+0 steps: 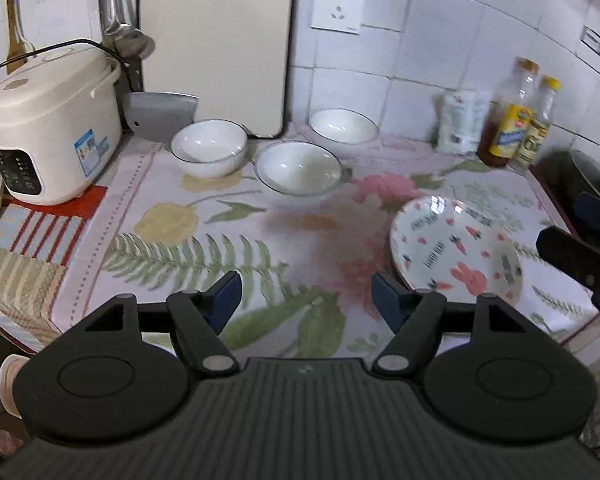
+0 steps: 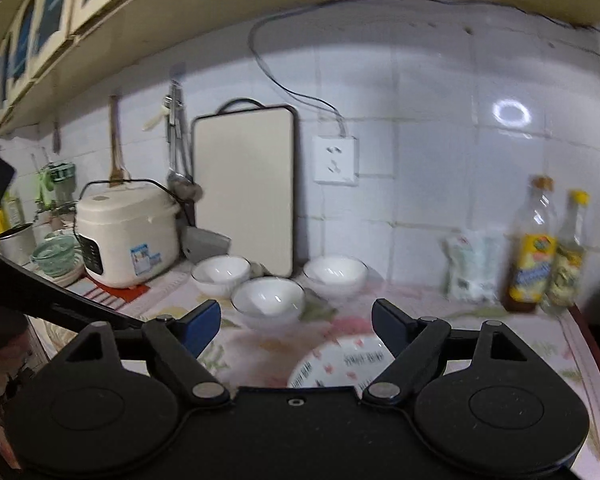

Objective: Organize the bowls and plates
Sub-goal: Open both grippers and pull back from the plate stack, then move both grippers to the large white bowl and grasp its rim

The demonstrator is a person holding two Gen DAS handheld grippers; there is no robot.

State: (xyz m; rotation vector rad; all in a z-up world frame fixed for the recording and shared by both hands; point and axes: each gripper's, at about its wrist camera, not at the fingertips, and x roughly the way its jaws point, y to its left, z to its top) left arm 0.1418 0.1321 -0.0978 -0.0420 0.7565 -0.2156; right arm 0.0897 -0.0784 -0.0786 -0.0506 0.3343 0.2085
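Note:
Three white bowls stand on the floral cloth near the wall: a left one, a middle one and a back right one. A patterned plate with rabbits and carrots lies at the right, possibly on a stack. My left gripper is open and empty above the cloth, its right finger near the plate's left edge. My right gripper is open and empty, held above the plate, with the bowls beyond it. The right gripper also shows in the left wrist view at the right edge.
A white rice cooker stands at the left, with a cleaver and a cutting board against the wall. Two bottles and a bag stand at the back right. A dark pan sits at the far right.

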